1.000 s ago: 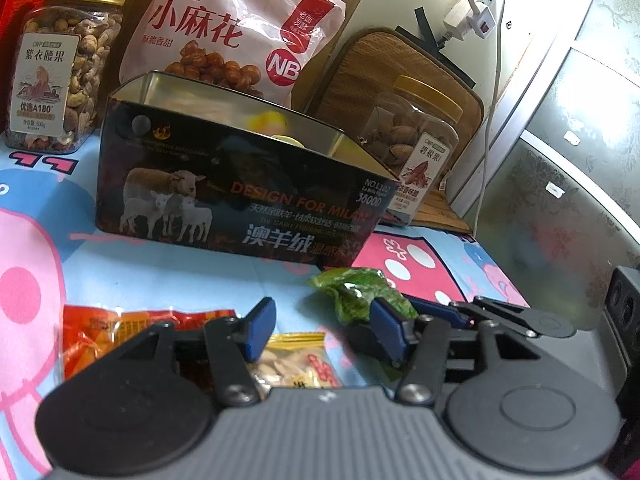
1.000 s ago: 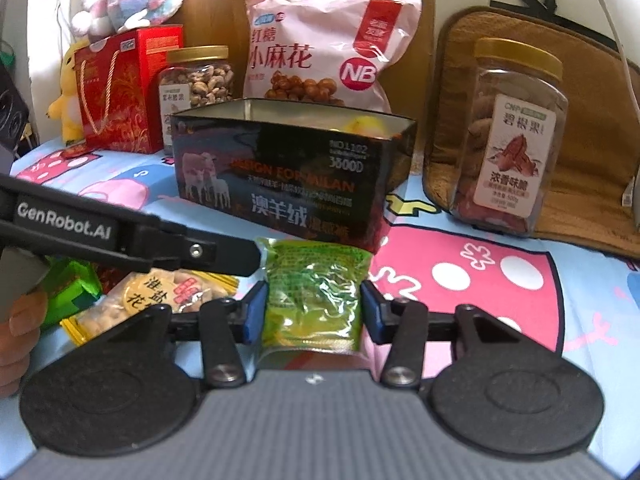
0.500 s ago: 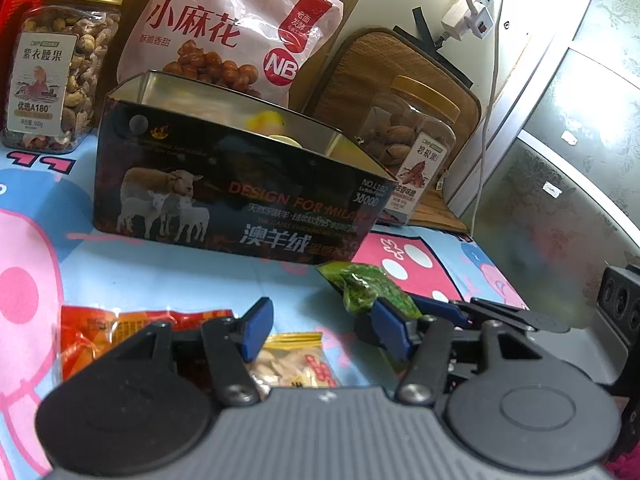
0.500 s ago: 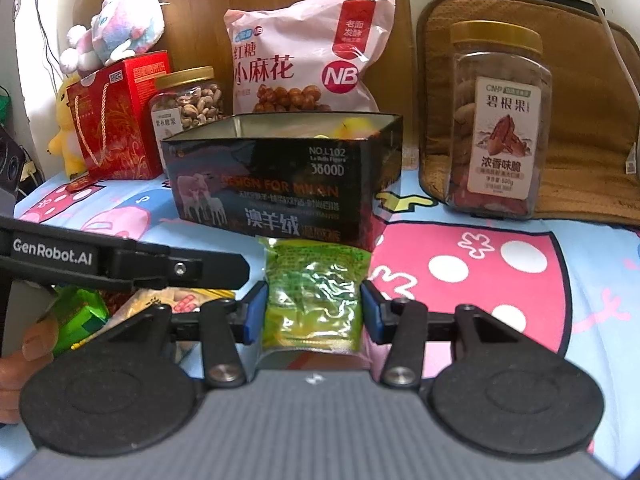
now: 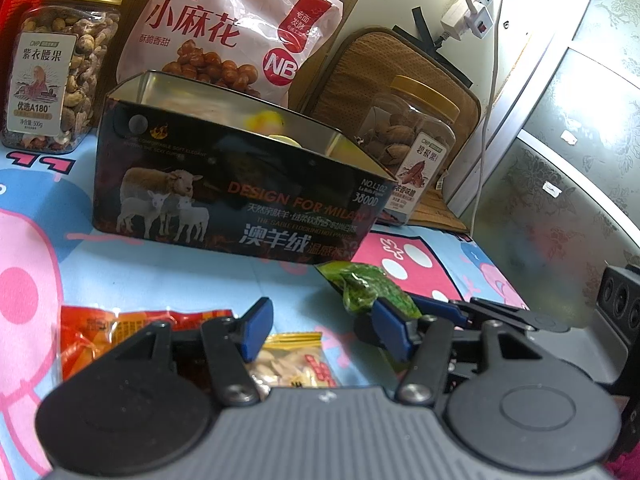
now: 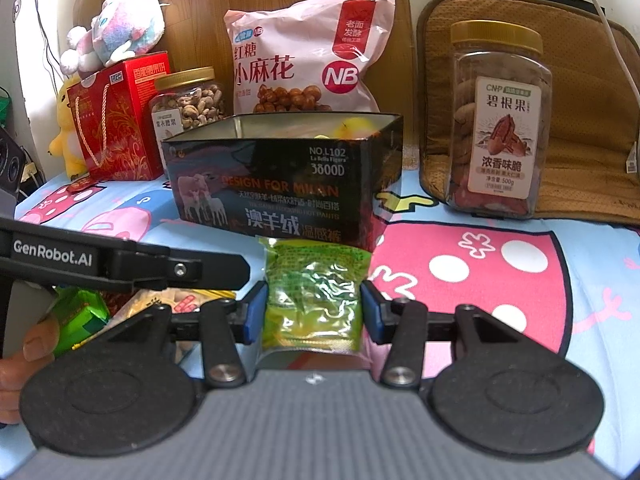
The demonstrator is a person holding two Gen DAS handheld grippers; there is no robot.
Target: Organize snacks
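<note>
My right gripper (image 6: pixel 314 312) is shut on a green snack packet (image 6: pixel 316 292), its blue pads pressing both sides. In the left wrist view the same packet (image 5: pixel 360 288) hangs tilted just in front of the black sheep-print tin (image 5: pixel 224 200). The tin (image 6: pixel 280 184) is open at the top, with something yellow inside. My left gripper (image 5: pixel 320 320) stands open with nothing between its fingers. A peanut packet (image 5: pixel 288 364) and an orange-red packet (image 5: pixel 100 332) lie below it. One finger (image 6: pixel 216 270) of the left gripper reaches across the right wrist view.
Behind the tin stand a cashew jar (image 6: pixel 188 100), a pink snack bag (image 6: pixel 304 56) and a pecan jar (image 6: pixel 500 120) against a woven mat (image 6: pixel 580 80). A red gift box (image 6: pixel 116 120) with plush toys is far left. A thumb (image 6: pixel 24 360) and another green packet (image 6: pixel 80 316) sit at lower left.
The right gripper has rolled a little, so its view sits more level. The green packet stays between its pads. The left gripper has kept still.
</note>
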